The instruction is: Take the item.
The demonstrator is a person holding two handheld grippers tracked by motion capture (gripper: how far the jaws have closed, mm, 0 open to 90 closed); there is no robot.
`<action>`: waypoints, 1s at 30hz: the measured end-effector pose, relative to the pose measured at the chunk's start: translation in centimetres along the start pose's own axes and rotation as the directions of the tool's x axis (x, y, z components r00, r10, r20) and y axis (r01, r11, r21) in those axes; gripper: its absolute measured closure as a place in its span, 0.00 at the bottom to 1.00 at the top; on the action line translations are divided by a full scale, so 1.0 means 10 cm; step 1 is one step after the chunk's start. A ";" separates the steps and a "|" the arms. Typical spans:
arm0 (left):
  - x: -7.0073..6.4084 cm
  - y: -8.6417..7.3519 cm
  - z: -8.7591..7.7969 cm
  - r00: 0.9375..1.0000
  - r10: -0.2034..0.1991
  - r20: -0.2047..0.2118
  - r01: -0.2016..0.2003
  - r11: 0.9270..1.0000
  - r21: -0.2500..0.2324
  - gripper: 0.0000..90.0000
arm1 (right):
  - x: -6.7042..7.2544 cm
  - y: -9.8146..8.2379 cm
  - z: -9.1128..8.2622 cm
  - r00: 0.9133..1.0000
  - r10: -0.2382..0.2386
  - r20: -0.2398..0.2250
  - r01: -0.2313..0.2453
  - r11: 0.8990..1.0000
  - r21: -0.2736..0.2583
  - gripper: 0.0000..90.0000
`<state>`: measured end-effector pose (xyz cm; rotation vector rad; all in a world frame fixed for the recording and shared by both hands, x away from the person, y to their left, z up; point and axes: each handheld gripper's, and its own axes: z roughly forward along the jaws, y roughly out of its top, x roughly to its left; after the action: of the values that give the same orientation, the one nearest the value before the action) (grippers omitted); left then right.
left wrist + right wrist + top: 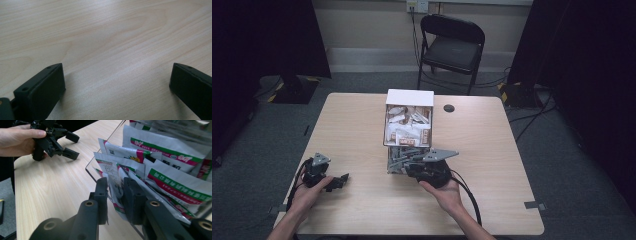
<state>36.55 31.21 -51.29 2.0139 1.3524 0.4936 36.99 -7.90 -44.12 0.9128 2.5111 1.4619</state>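
Bench (362, 125): a pale wood-grain top across the middle of the high view. It carries the box at centre and both tools along its lower edge, within easy reach of the person's forearms.

Chair (452, 47): a dark folding chair at upper centre, beyond the bench and well apart from the work.

Box (409, 97): a white-walled container at frame centre with a clear front lip. It seems tilted open toward the person so the contents face the reaching tool.

Sachets (172, 152): white packets with green and red bands, packed upright and overlapping in the box. They fan toward the open side, so single edges stick out for pinching.

Right hand-held gripper (116, 195): at lower centre of its own view, at the box's near opening. Its jaws are drawn close on either side of the edge of one front sachet (112, 173), apparently pinching it; I judge it is held low and level so the packet can slide straight out.

Left hand-held gripper (343, 180): at lower left of the high view, held in the left hand (307, 192). Its jaws are spread wide with nothing between them, just above bare wood. It looks parked well clear of the box, probably waiting.

Round dark spot (449, 108): small, on the bench just right of the box; what it is cannot be told.
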 end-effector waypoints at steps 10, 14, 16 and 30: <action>0.00 0.00 0.00 1.000 0.000 0.000 0.000 1.000 0.000 0.00 | -0.04 -0.01 0.04 1.000 -0.004 0.006 0.004 1.000 -0.002 0.91; 0.00 0.00 0.00 1.000 0.000 0.000 0.000 1.000 0.000 0.00 | -0.05 -0.02 0.06 1.000 -0.010 0.010 0.010 1.000 0.000 0.92; 0.00 0.00 0.00 1.000 -0.001 0.000 0.001 1.000 0.000 0.00 | -0.06 -0.03 0.07 1.000 -0.006 0.010 0.006 1.000 0.000 0.92; 0.00 0.00 0.00 1.000 -0.001 0.000 0.001 1.000 -0.001 0.00 | -0.11 -0.04 0.10 1.000 -0.013 0.010 0.013 1.000 -0.004 0.97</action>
<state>36.55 31.20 -51.29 2.0130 1.3526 0.4933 38.06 -7.88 -45.25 0.8988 2.5012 1.4538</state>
